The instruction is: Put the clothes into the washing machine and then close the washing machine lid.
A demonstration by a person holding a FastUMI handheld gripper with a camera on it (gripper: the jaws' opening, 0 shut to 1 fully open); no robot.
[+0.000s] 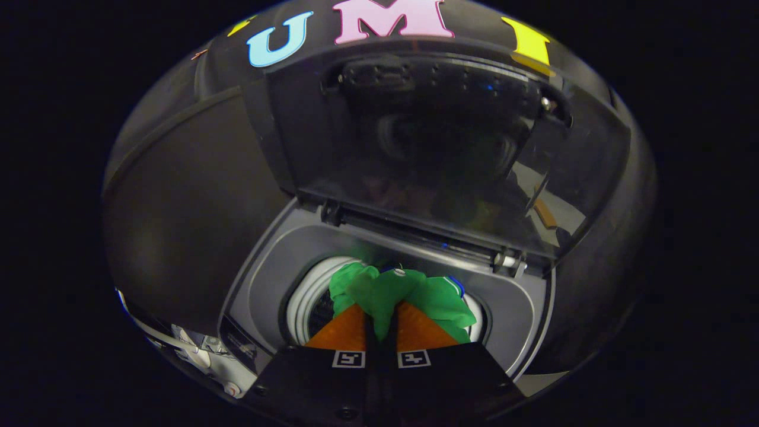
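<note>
Gripper (pixel 380 311) nearly closed, its 2 fingers pinching the green garment (pixel 403 293). Garment hangs over the drum opening (pixel 305 302) of the washing machine (pixel 267 261). Lid (pixel 439 148) stands raised behind it.

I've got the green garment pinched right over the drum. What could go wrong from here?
1. The green garment hangs from the gripper, shut on a thin fold; it could slip early or snag on release.
2. Cloth spreads toward the drum's white rim; part may drape outside.
3. The raised lid leans over the opening; draped cloth could jam closing.
</note>
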